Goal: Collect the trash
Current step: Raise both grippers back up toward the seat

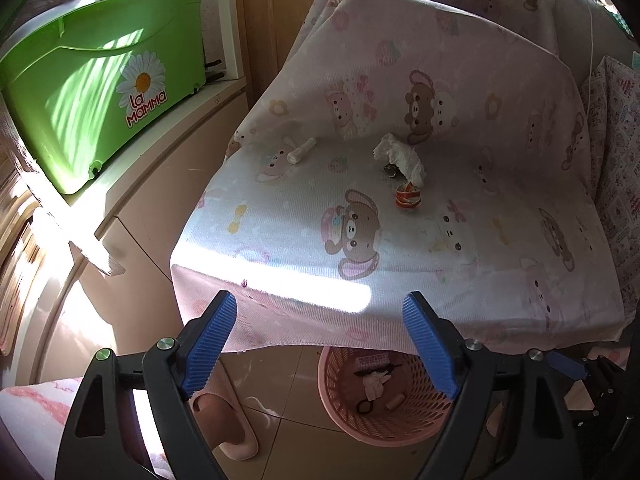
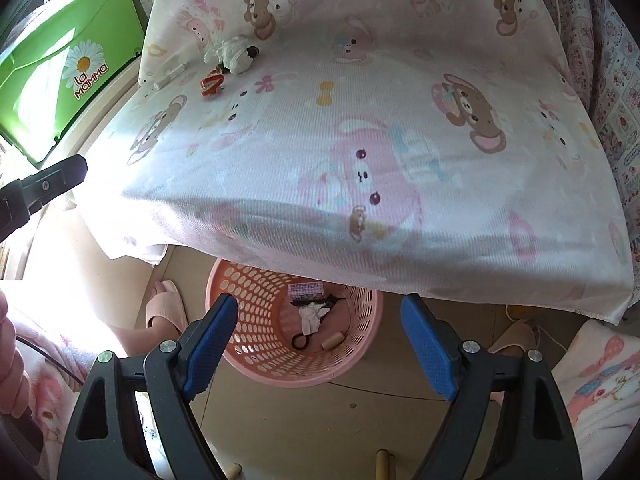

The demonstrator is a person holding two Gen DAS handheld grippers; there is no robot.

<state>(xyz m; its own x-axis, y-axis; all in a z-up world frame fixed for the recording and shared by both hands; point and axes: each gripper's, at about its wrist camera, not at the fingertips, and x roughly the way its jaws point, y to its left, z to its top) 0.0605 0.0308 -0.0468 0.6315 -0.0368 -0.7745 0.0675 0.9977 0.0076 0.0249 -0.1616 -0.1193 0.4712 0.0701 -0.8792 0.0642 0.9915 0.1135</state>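
Note:
A pink perforated basket (image 1: 334, 384) (image 2: 248, 312) stands on the tiled floor under the front edge of a cushion with a bear print (image 1: 400, 240) (image 2: 360, 120). In the basket lie a crumpled tissue (image 2: 312, 316), a black hair tie (image 2: 302, 340), a small beige roll (image 2: 332, 340) and a printed wrapper (image 2: 306, 290). Far back on the cushion rest a white crumpled tissue (image 1: 400, 154) (image 2: 234, 54), an orange-red scrap (image 1: 408, 198) (image 2: 212, 82) and a small white roll (image 1: 302, 150) (image 2: 172, 76). My left gripper (image 1: 320, 302) hangs open and empty above the cushion's front edge. My right gripper (image 2: 320, 300) is open and empty over the basket.
A green tub with a daisy label (image 1: 100, 80) (image 2: 60, 64) sits on a cream cabinet (image 1: 160, 184) left of the cushion. A patterned pillow (image 1: 612, 128) lies at the right. The person's feet in pink slippers (image 2: 164, 304) (image 2: 516, 336) flank the basket.

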